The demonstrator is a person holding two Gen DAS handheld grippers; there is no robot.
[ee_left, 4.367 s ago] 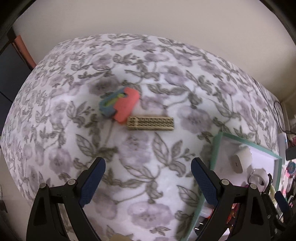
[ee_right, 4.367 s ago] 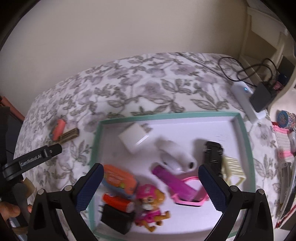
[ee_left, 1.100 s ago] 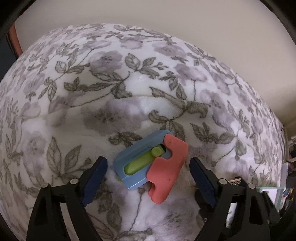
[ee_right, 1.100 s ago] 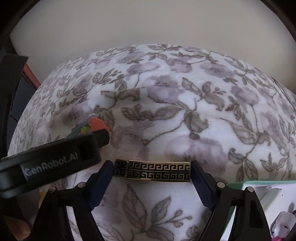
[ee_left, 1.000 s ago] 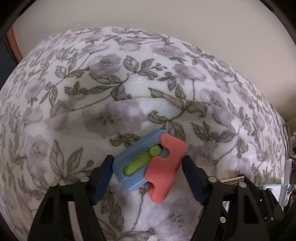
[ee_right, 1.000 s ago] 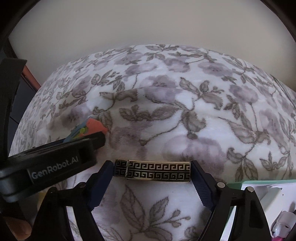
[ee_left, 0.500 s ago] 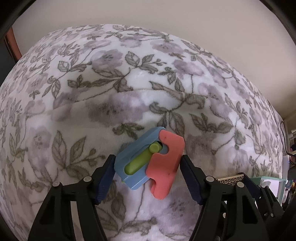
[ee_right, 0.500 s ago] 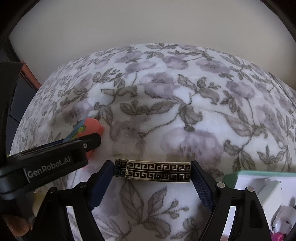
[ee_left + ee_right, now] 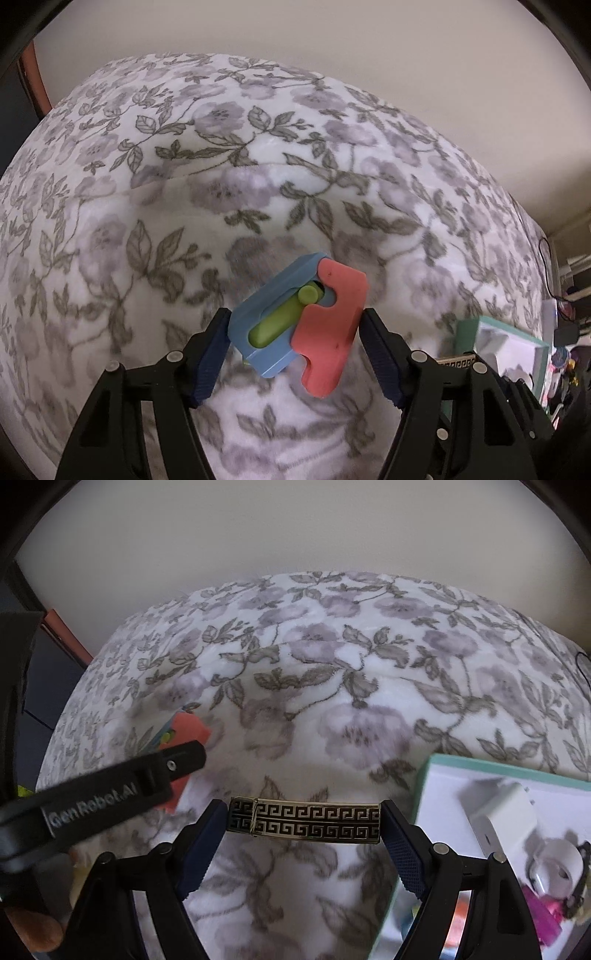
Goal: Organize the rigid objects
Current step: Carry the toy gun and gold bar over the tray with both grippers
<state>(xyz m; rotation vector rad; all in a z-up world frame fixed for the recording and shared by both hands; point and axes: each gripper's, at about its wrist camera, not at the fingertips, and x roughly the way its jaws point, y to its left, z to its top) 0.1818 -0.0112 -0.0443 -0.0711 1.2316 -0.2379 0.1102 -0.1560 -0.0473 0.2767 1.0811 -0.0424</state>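
Observation:
My left gripper [image 9: 295, 328] is shut on a toy block [image 9: 301, 325] of blue, green and coral parts, held clear above the floral bedspread [image 9: 221, 184]. The right gripper [image 9: 304, 821] is shut on a flat gold bar with a black key pattern [image 9: 306, 821], gripped by its two ends and also off the cloth. In the right wrist view the left gripper's black finger [image 9: 110, 797] crosses the left side, with the coral block [image 9: 186, 731] showing behind it. A teal-rimmed white tray [image 9: 424, 775] lies at the lower right.
The tray holds a white charger [image 9: 506, 812], a white round piece [image 9: 557, 860] and pink items [image 9: 546, 915]. In the left wrist view the tray [image 9: 469, 328] sits at the right with clutter and a cable [image 9: 546, 258] beyond. A plain wall rises behind the bed.
The left jaws closed onto the block. Both grippers then lifted their objects off the bedspread and drew back toward the tray, which now shows more.

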